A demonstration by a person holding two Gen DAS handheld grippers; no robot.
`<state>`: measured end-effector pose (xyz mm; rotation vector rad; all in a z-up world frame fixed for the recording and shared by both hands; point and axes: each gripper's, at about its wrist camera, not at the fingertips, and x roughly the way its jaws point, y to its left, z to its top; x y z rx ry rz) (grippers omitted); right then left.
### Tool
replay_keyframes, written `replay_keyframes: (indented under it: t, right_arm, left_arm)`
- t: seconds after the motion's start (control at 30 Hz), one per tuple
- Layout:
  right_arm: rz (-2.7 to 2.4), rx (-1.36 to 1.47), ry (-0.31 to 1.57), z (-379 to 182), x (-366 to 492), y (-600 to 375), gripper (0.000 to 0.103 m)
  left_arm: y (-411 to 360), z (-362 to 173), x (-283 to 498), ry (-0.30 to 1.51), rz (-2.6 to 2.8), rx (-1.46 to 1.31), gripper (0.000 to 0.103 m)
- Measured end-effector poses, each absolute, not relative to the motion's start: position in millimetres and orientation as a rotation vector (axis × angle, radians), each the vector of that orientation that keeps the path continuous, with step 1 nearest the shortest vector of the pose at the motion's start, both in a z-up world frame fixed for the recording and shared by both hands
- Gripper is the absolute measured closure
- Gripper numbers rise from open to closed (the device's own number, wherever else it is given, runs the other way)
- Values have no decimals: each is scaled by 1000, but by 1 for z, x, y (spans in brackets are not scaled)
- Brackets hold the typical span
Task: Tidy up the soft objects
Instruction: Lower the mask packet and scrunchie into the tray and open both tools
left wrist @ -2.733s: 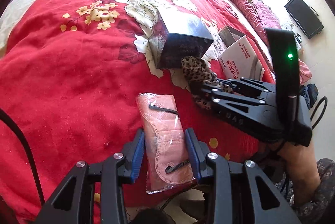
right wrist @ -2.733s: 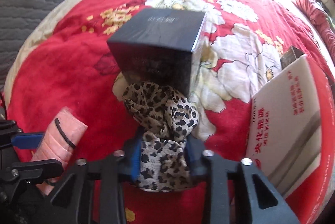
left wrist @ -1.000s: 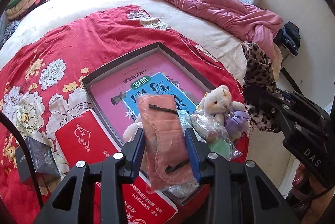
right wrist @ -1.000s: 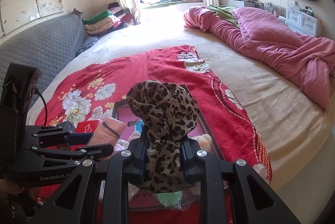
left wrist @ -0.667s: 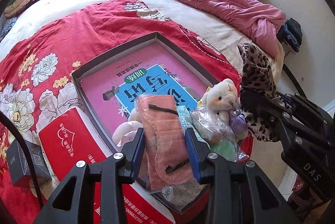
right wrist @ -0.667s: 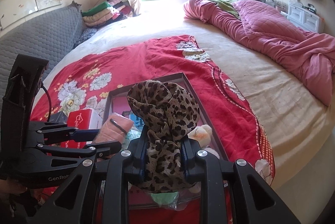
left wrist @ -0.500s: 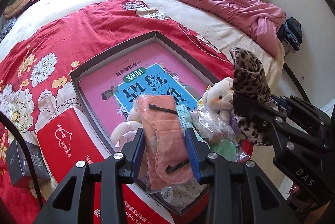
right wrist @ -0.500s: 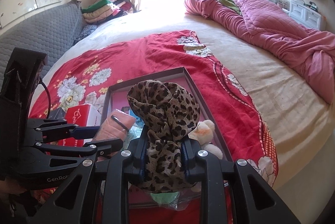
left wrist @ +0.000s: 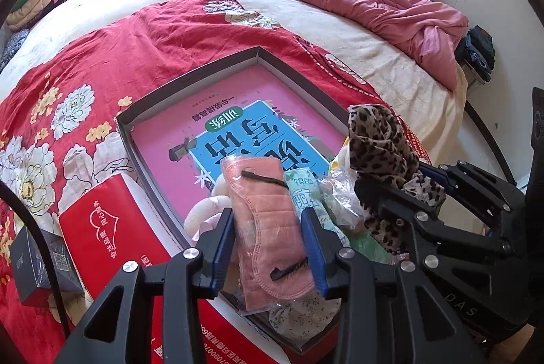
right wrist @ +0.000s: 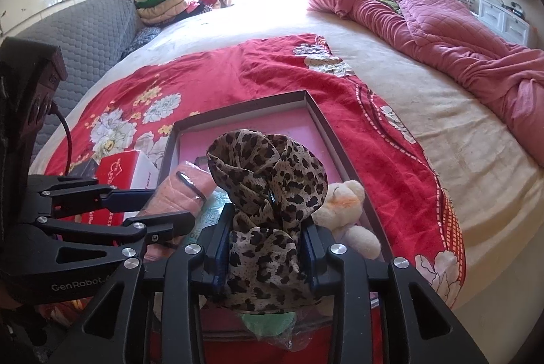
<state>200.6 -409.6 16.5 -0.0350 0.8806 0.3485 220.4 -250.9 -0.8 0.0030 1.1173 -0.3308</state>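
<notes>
My left gripper [left wrist: 268, 224] is shut on a pink mask pack in clear wrap [left wrist: 268, 221], held over the near end of a shallow dark box [left wrist: 190, 81] with a pink and blue book in it. My right gripper [right wrist: 265, 243] is shut on a leopard-print cloth [right wrist: 268, 180], held over the same box [right wrist: 238, 112]. The cloth [left wrist: 377, 139] and right gripper show at the right of the left wrist view. A white plush bear [right wrist: 343, 200], a plastic bag and other soft items lie in the box's near end, partly hidden.
The box sits on a red floral blanket [left wrist: 102, 51] on a large bed. A red and white carton [left wrist: 102, 228] and a small black box [left wrist: 34, 262] lie left of it. A pink quilt [right wrist: 442, 34] is heaped at the far right.
Both grippers lifted their items from the blanket and swung to the open box. In the last half second they closed in over its near end, the leopard cloth drawing nearer the mask pack.
</notes>
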Motion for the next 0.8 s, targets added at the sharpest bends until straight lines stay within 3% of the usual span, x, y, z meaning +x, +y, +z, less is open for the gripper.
replay_keyframes:
  t: [0.17,0.23,0.27,0.8]
  right_arm:
    - [338,-46,874,14,201,-409,58]
    - [326,-48,861,16,200,-411,43]
    - [332,-37,853,17,200,-413,41]
    - [263,-27,729,58,174,-427,26]
  left_arm:
    - [-247,-4,223,1127,-330,-14,61]
    - [-244,-4,224,1121,-319,-19,56]
    - [-244,-4,224,1120,-318,-15,54]
    - [-239,16,206,1051,-336,-18,31]
